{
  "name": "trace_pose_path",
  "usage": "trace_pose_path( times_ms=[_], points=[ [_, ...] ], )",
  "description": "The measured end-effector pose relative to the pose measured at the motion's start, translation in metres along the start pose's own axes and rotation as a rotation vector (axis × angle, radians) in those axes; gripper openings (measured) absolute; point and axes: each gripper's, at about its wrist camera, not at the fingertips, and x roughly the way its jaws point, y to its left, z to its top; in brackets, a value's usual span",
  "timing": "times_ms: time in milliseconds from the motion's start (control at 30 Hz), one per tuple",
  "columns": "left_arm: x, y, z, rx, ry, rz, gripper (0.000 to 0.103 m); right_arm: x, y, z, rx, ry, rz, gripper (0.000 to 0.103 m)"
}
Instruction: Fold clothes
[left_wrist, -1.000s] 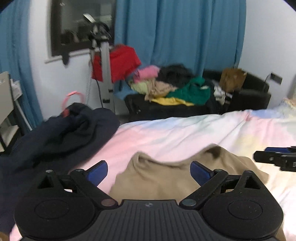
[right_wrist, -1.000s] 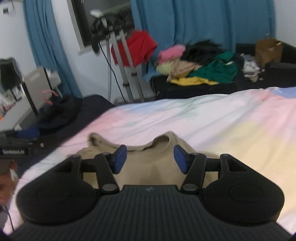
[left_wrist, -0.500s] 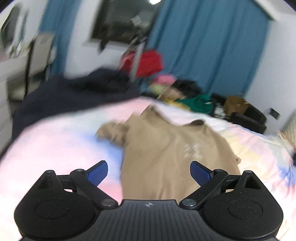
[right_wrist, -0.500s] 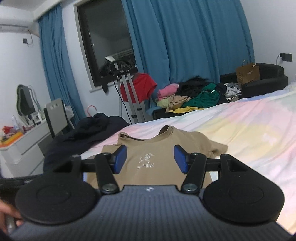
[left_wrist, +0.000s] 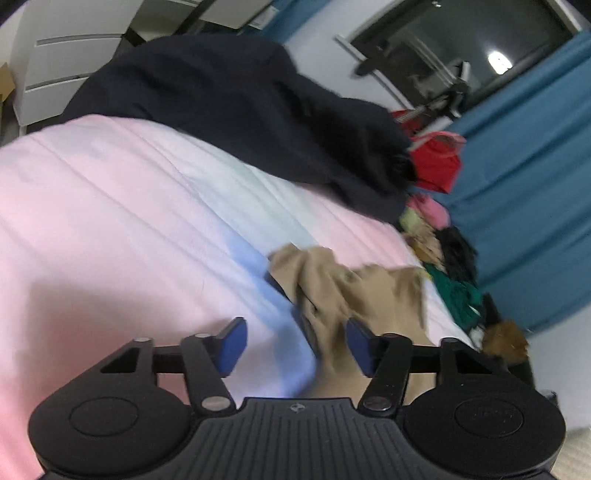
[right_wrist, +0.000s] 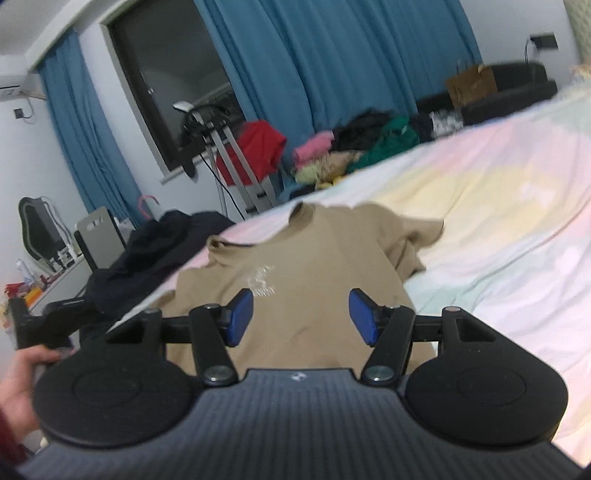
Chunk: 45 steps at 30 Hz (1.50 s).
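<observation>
A tan T-shirt (right_wrist: 303, 266) with a pale chest print lies face up on the pastel bedsheet (right_wrist: 498, 229), collar toward the far edge, right sleeve crumpled. In the left wrist view the shirt (left_wrist: 351, 291) shows bunched at its left sleeve. My left gripper (left_wrist: 293, 345) is open and empty, tilted, low over the sheet at the shirt's left side. My right gripper (right_wrist: 301, 315) is open and empty, above the shirt's lower half. The left gripper (right_wrist: 44, 325) also shows in the right wrist view, held in a hand.
A dark navy garment (left_wrist: 251, 110) is heaped on the bed's far left corner. A sofa piled with clothes (right_wrist: 354, 151) stands past the bed under blue curtains (right_wrist: 332, 74). A stand with a red garment (right_wrist: 255, 147), a chair and a white dresser (left_wrist: 66, 59) are at the left.
My left gripper has swung left and tilted, dropping close to the sheet by the shirt's left sleeve. My right gripper has drawn slightly nearer over the shirt. Both stay open.
</observation>
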Motion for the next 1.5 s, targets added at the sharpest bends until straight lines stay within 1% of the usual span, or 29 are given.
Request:
trace_pose_path(
  times_ms=[67,133,167,200,233,267,333,400,433,500,533,633,700,767,800,833,867,933,967,1033,1100,1133,1200,1233,1267,1300,1367,1433,1500],
  points=[
    [0.031,-0.003,0.001,0.012,-0.023,0.005,0.056,0.015,-0.006,-0.004,0.019,0.021,-0.004,0.061],
    [0.049,-0.009,0.005,0.063,-0.042,0.001,0.055,0.030,-0.012,-0.007,0.037,0.039,-0.009,0.061],
    [0.054,-0.014,0.007,0.100,-0.040,0.003,0.045,0.037,-0.013,-0.008,0.042,0.047,-0.010,0.061],
    [0.060,-0.019,0.009,0.137,-0.038,0.005,0.038,0.043,-0.015,-0.009,0.044,0.055,-0.011,0.061],
    [0.065,-0.024,0.010,0.174,-0.035,0.007,0.024,0.050,-0.016,-0.009,0.047,0.064,-0.012,0.061],
    [0.071,-0.028,0.012,0.211,-0.033,0.009,0.005,0.056,-0.018,-0.010,0.049,0.074,-0.017,0.061],
    [0.078,-0.039,0.016,0.291,-0.035,0.022,0.004,0.068,-0.023,-0.012,0.062,0.097,-0.030,0.061],
    [0.074,-0.053,0.027,0.364,-0.058,0.054,0.004,0.076,-0.026,-0.014,0.084,0.114,-0.029,0.061],
    [0.070,-0.059,0.036,0.395,-0.072,0.088,0.004,0.079,-0.027,-0.014,0.085,0.117,-0.028,0.061],
    [0.063,-0.074,0.055,0.466,-0.118,0.192,0.003,0.082,-0.026,-0.017,0.059,0.110,-0.039,0.061],
    [0.060,-0.080,0.064,0.491,-0.137,0.222,0.003,0.082,-0.027,-0.017,0.054,0.110,-0.045,0.061],
    [0.052,-0.091,0.084,0.528,-0.172,0.232,0.004,0.082,-0.027,-0.018,0.053,0.112,-0.053,0.061],
    [0.051,-0.094,0.089,0.544,-0.167,0.221,0.007,0.080,-0.027,-0.018,0.050,0.108,-0.056,0.061],
    [0.046,-0.090,0.087,0.543,-0.156,0.176,0.024,0.077,-0.027,-0.017,0.045,0.099,-0.064,0.061],
    [0.042,-0.084,0.085,0.533,-0.159,0.166,0.029,0.077,-0.027,-0.016,0.047,0.097,-0.065,0.061],
    [0.039,-0.076,0.082,0.510,-0.157,0.155,0.040,0.076,-0.028,-0.016,0.049,0.096,-0.065,0.061],
    [0.036,-0.067,0.080,0.471,-0.148,0.140,0.047,0.076,-0.028,-0.015,0.052,0.095,-0.065,0.061],
    [0.030,-0.046,0.077,0.384,-0.131,0.103,0.049,0.074,-0.029,-0.015,0.054,0.094,-0.066,0.061],
    [0.025,-0.032,0.076,0.323,-0.123,0.078,0.051,0.073,-0.030,-0.015,0.057,0.093,-0.064,0.061],
    [0.014,-0.002,0.071,0.173,-0.111,0.050,0.053,0.070,-0.031,-0.014,0.064,0.092,-0.058,0.061],
    [0.006,0.024,0.064,0.035,-0.085,0.021,0.053,0.069,-0.031,-0.013,0.065,0.092,-0.055,0.061],
    [0.005,0.035,0.061,-0.016,-0.070,0.010,0.053,0.068,-0.031,-0.013,0.064,0.091,-0.056,0.061],
    [0.006,0.048,0.055,-0.051,-0.035,0.019,0.049,0.068,-0.031,-0.013,0.067,0.094,-0.055,0.061],
    [0.008,0.048,0.051,-0.041,-0.020,0.035,0.043,0.069,-0.031,-0.013,0.070,0.097,-0.055,0.061],
    [0.011,0.045,0.048,-0.017,-0.015,0.046,0.040,0.070,-0.031,-0.014,0.072,0.101,-0.055,0.061],
    [0.014,0.040,0.044,0.014,-0.016,0.051,0.040,0.071,-0.031,-0.014,0.072,0.106,-0.055,0.061],
    [0.024,0.025,0.043,0.076,-0.005,0.040,0.035,0.074,-0.030,-0.015,0.073,0.115,-0.057,0.061],
    [0.037,0.009,0.038,0.137,0.029,0.034,0.034,0.077,-0.030,-0.017,0.076,0.126,-0.056,0.061],
    [0.051,-0.002,0.031,0.200,0.068,0.058,0.037,0.081,-0.031,-0.019,0.079,0.137,-0.055,0.061]
  ],
)
